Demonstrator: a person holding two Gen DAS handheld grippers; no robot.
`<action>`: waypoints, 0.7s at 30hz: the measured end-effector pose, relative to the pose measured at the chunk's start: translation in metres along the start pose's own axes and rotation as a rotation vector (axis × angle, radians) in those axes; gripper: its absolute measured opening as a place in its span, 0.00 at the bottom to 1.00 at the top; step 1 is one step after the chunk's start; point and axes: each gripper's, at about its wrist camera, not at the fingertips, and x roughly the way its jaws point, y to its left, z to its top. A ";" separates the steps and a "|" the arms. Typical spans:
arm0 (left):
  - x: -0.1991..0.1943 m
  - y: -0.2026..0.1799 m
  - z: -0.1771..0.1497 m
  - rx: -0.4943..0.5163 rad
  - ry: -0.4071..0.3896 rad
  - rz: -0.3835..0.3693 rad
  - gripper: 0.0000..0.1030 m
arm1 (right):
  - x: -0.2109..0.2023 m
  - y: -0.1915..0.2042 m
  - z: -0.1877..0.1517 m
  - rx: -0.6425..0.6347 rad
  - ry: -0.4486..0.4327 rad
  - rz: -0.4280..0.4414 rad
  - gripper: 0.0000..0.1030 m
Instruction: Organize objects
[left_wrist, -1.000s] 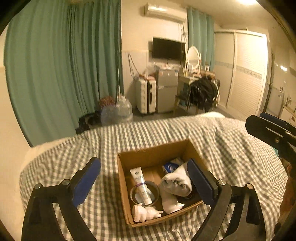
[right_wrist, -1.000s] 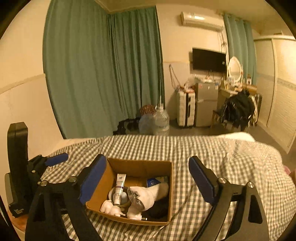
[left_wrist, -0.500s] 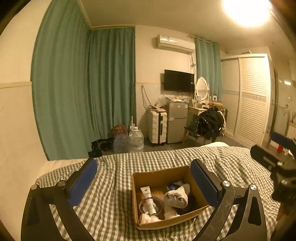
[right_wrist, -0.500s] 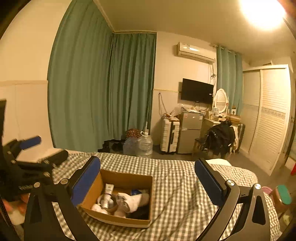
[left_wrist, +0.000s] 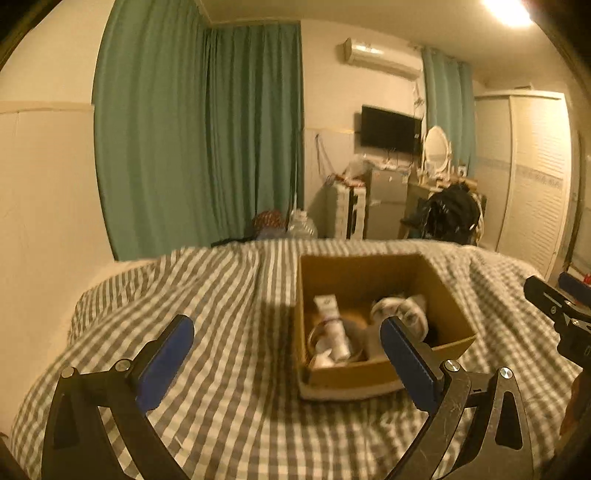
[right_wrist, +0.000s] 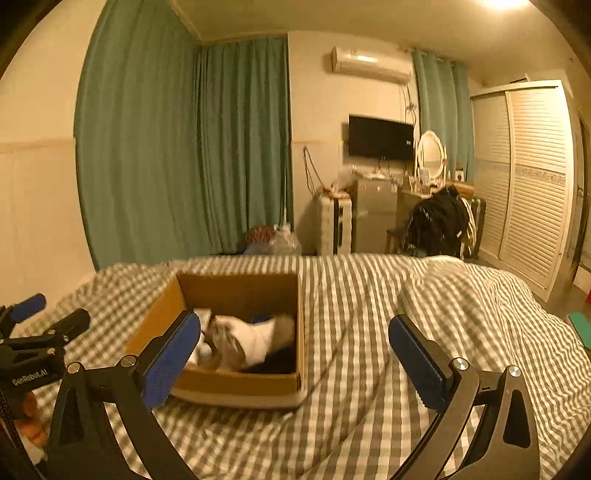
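Cardboard box (left_wrist: 373, 374) amid checked bedspread (left_wrist: 229, 302)

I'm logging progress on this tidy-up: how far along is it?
Done: nothing visibly sorted; the white tube and rolled white cloth lie jumbled in the open brown cardboard box on the grey-checked bedspread. In hand: nothing; the left hand-held gripper and right hand-held gripper are both open and empty, short of the box. Left: seemingly all of the organizing.

Both views dipped back toward the bed (left_wrist: 229, 332), cardboard box (left_wrist: 373, 373) larger and blurred, left gripper (left_wrist: 284, 354) and right gripper (right_wrist: 295, 354) jaws slightly wider.
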 end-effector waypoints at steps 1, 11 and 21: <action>0.001 0.002 0.000 -0.007 0.005 -0.001 1.00 | 0.002 0.001 -0.002 -0.008 0.006 -0.009 0.99; -0.009 -0.001 0.000 0.019 -0.046 0.007 1.00 | 0.001 0.019 -0.005 -0.067 0.002 -0.009 0.99; -0.012 -0.007 0.000 0.036 -0.042 0.004 1.00 | -0.001 0.016 -0.005 -0.059 0.006 -0.014 0.99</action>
